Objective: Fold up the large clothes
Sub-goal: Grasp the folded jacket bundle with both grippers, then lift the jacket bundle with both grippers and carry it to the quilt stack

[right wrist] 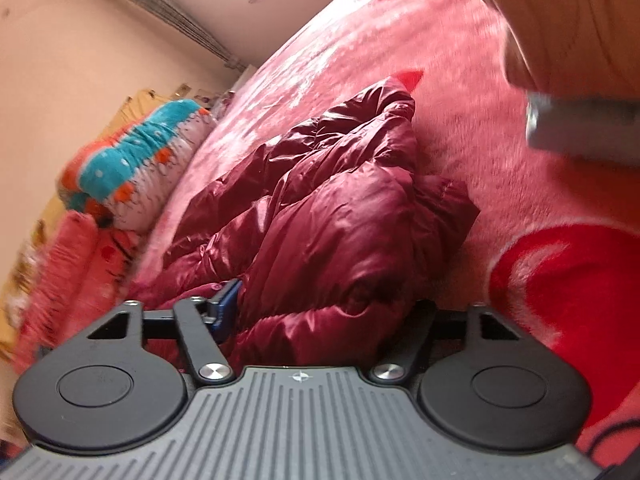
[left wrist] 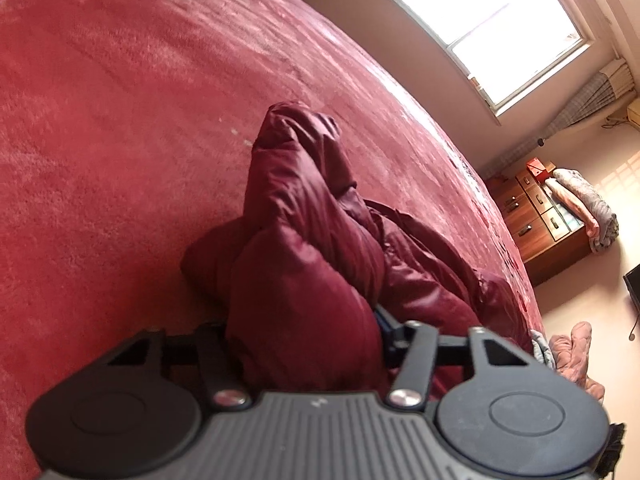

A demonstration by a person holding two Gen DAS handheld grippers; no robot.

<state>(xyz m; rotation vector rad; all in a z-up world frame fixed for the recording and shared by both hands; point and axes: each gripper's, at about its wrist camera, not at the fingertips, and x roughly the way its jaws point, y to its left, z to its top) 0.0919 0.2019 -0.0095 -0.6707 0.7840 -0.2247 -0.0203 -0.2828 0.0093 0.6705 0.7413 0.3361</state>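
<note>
A glossy maroon puffer jacket (left wrist: 304, 208) lies crumpled on the pink fleece bed cover (left wrist: 120, 120). In the left wrist view a thick fold of it rises between my fingers, and my left gripper (left wrist: 300, 324) is shut on that fold; only the right blue pad (left wrist: 384, 320) shows, the left one is hidden by fabric. In the right wrist view the same jacket (right wrist: 320, 200) stretches away across the bed cover (right wrist: 500, 184). My right gripper (right wrist: 324, 306) is shut on a puffy edge that fills its gap. Its left blue pad (right wrist: 226, 304) presses the cloth.
Patterned pillows and folded blankets (right wrist: 140, 160) are stacked at the bed's far side. A blurred hand (right wrist: 568, 20) with a grey piece (right wrist: 584, 128) under it hangs at the upper right. Beyond the bed edge stand a wooden dresser (left wrist: 536, 220) and floor clothes (left wrist: 572, 356).
</note>
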